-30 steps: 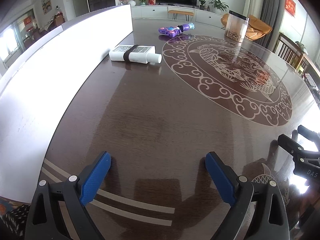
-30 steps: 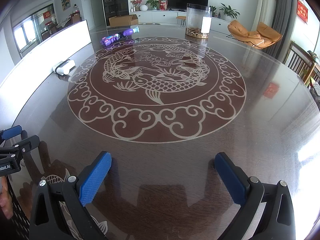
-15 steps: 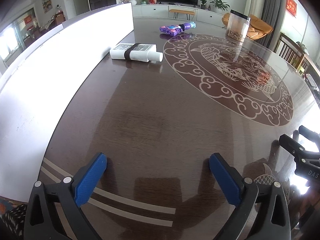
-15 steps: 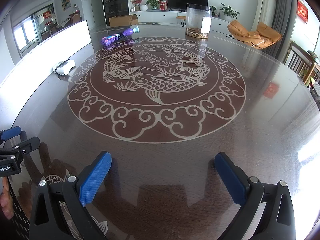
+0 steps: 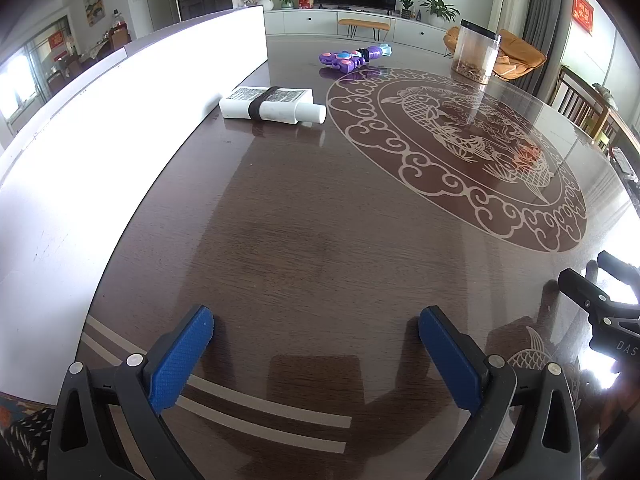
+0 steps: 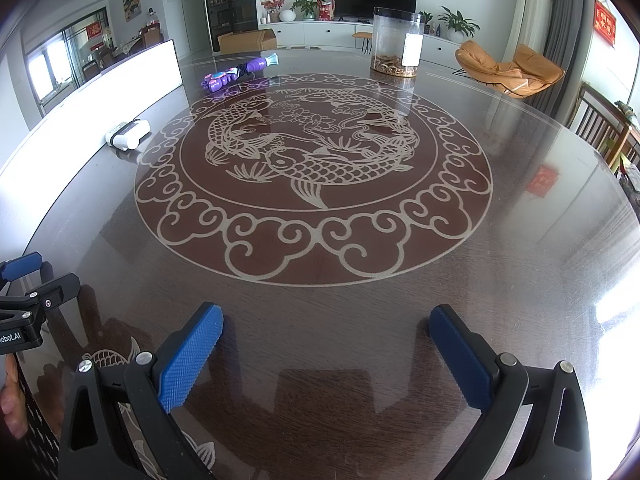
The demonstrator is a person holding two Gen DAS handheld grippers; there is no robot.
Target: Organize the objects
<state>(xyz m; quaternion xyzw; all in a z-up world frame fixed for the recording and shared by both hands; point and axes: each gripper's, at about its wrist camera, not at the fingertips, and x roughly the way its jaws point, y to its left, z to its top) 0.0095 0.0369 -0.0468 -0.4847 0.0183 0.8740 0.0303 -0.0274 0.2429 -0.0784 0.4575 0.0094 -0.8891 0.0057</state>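
A white flat bottle with a black band lies on its side on the dark table, near the white wall panel; it also shows in the right wrist view. A purple toy water gun lies farther back, also seen in the right wrist view. A clear cylindrical jar stands at the far side, and shows in the right wrist view. My left gripper is open and empty, low over the table's near edge. My right gripper is open and empty, to its right.
A long white panel runs along the table's left side. The round table has a carved fish medallion in the middle. Wooden chairs stand at the right. An orange lounge chair stands beyond the table.
My left gripper has shifted slightly forward toward the white bottle, and its jaws stand a little wider. The right gripper has not moved.
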